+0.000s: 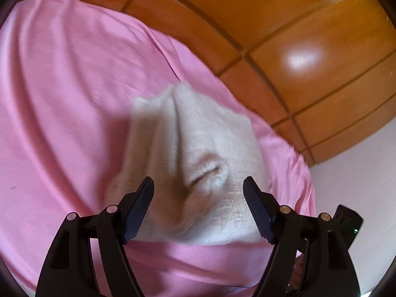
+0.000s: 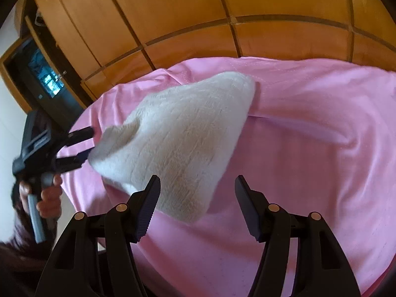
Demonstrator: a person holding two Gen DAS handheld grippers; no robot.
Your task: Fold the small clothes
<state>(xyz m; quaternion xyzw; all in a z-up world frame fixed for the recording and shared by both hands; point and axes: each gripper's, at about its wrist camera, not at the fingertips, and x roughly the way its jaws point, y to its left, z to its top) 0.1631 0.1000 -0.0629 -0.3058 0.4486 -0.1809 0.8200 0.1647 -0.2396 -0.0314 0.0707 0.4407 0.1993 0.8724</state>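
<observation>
With both tongs, left [image 1: 198,185] and right [image 2: 196,185], gaping and empty, pinch white garment [image 2: 178,133] corners squarely, folding flat onto pink sheet [image 2: 309,148].

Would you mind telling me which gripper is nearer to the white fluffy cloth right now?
Left. The left gripper is open at the edge of the white fluffy cloth, which lies between its fingers. The right gripper is open too, hovering at the cloth's near corner, not gripping it.
</observation>
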